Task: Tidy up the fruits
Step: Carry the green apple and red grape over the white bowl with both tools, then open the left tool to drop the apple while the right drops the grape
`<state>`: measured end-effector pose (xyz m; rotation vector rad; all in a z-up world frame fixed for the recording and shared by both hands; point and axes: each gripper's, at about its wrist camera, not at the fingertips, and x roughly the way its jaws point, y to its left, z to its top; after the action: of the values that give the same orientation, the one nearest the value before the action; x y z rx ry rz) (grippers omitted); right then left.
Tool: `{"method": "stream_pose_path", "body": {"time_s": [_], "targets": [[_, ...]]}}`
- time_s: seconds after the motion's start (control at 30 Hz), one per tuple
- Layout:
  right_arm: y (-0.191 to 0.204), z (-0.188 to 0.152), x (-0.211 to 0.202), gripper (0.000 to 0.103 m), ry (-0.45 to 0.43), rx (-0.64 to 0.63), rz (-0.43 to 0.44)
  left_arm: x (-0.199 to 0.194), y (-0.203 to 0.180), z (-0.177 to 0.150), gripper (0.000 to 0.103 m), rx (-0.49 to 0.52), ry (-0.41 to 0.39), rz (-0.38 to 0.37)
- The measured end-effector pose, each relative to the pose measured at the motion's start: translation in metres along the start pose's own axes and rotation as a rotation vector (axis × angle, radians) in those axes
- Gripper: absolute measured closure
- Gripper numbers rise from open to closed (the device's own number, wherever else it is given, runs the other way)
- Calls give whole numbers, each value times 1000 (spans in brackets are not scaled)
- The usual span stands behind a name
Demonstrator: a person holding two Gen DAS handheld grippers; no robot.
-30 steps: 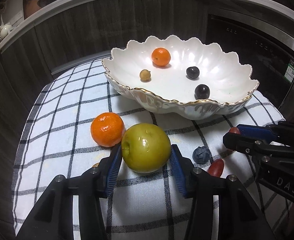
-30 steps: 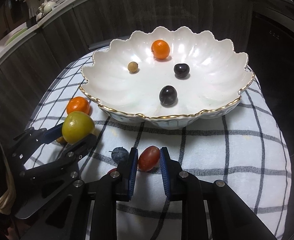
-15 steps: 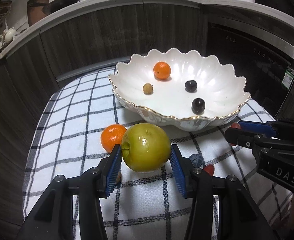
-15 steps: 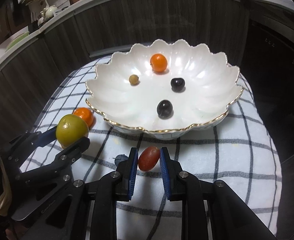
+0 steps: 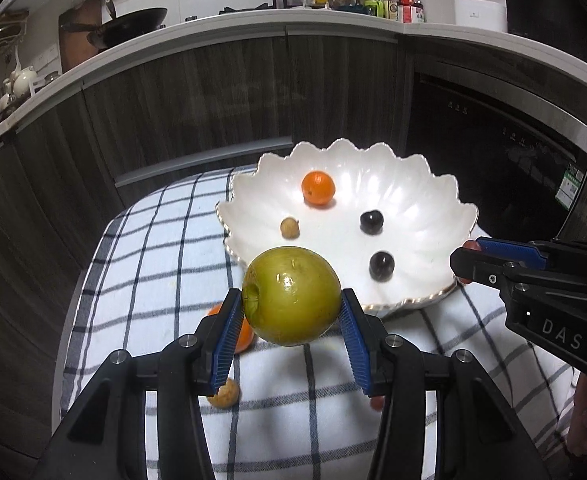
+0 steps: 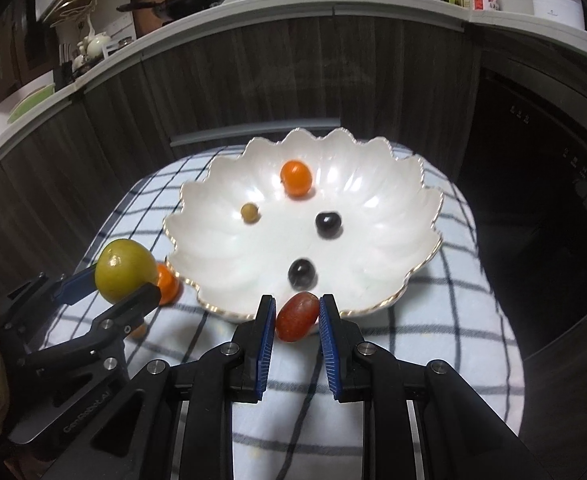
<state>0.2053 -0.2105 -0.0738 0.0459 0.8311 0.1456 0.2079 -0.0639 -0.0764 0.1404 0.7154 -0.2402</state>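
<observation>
While both tools are loaded, the nearest thing in each view is fruit between blue pads: the left gripper (image 5: 292, 314) is clamped across the widest part of a green apple (image 5: 291, 295), held clear of the checked cloth (image 5: 153, 248), and the right gripper (image 6: 296, 320) pinches a red grape tomato (image 6: 296, 317) by its sides, at the near rim of the bowl. The apple looks firm, fairly heavy and glossy, so a grip at its middle seems right; the tomato is light, soft-skinned and easily crushed, so it wants only gentle pressure. Below on the cloth lie an orange mandarin (image 5: 245, 334) and a small tan fruit (image 5: 224, 395). Beyond them, the scalloped white bowl (image 6: 397, 184) with its gold rim, probably fragile, holds another mandarin (image 6: 295, 177), a tan fruit (image 6: 249, 213) and two dark grapes (image 6: 328, 225). Lettering reads "DAS" on the right tool and "GenRobot.AI" on the left; the bottle labels on the far counter are unreadable.
</observation>
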Motion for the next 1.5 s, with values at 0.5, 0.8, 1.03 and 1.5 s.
{"method": "stream_pose_path", "body": {"time_s": [0.5, 0.8, 1.03, 1.5], "targets": [[-21, 36, 10, 79, -43, 20, -38, 22, -6, 40, 56, -2, -14, -8], [-37, 59, 32, 79, -49, 29, -72, 49, -6, 58, 56, -7, -1, -7], [-47, 69, 53, 79, -32, 40, -102, 74, -9, 66, 56, -3, 29, -18], [-62, 85, 84, 79, 9, 47, -129, 108, -14, 72, 55, -9, 88, -52]]}}
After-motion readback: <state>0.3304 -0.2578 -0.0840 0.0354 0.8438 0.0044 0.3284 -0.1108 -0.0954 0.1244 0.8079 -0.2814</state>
